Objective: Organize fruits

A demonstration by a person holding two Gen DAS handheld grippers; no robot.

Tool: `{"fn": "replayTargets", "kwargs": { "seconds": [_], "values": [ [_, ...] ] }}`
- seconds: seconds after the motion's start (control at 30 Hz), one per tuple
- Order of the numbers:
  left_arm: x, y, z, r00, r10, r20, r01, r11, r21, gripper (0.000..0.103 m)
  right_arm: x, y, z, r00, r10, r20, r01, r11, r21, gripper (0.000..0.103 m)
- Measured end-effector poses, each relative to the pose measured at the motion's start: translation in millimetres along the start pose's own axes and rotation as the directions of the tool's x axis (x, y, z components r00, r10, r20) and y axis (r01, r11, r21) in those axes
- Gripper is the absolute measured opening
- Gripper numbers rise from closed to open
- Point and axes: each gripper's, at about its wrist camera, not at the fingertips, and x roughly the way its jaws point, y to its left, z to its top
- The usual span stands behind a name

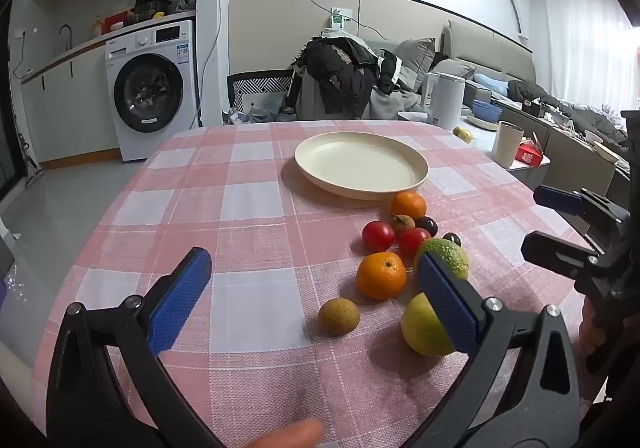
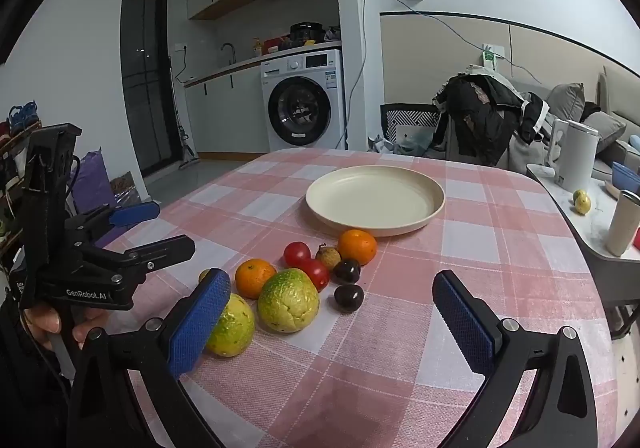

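Both grippers hung above the near edge of the checked tablecloth (image 1: pixel 256 208), jaws spread wide and holding nothing: the left gripper (image 1: pixel 316 280) and the right gripper (image 2: pixel 332 300).

The cream plate (image 2: pixel 432 208) sat bare toward the far edge. The fruit lay loose on the cloth just in front of it: 2 oranges (image 2: pixel 357 246), 2 red tomatoes (image 2: pixel 297 253), 2 dark plums (image 2: pixel 349 298), a green guava (image 2: pixel 288 300) and a yellow-green citrus (image 2: pixel 234 328).

Only the left wrist view showed clearly the brown round fruit (image 1: pixel 338 317) nearest the front edge. Only the right wrist view showed a hand (image 2: pixel 44 324) gripping the left tool.
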Motion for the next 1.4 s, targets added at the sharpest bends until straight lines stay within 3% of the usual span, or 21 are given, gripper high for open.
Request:
{"fn": "replayTargets", "kwargs": {
  "seconds": [1.4],
  "values": [
    [0,4,7,1.0,-0.006,-0.001,0.006,1.0,0.001,0.102,1,4,1,1.0,0.005,-0.011,-0.005,1.0,-0.006,0.103]
  ]
}}
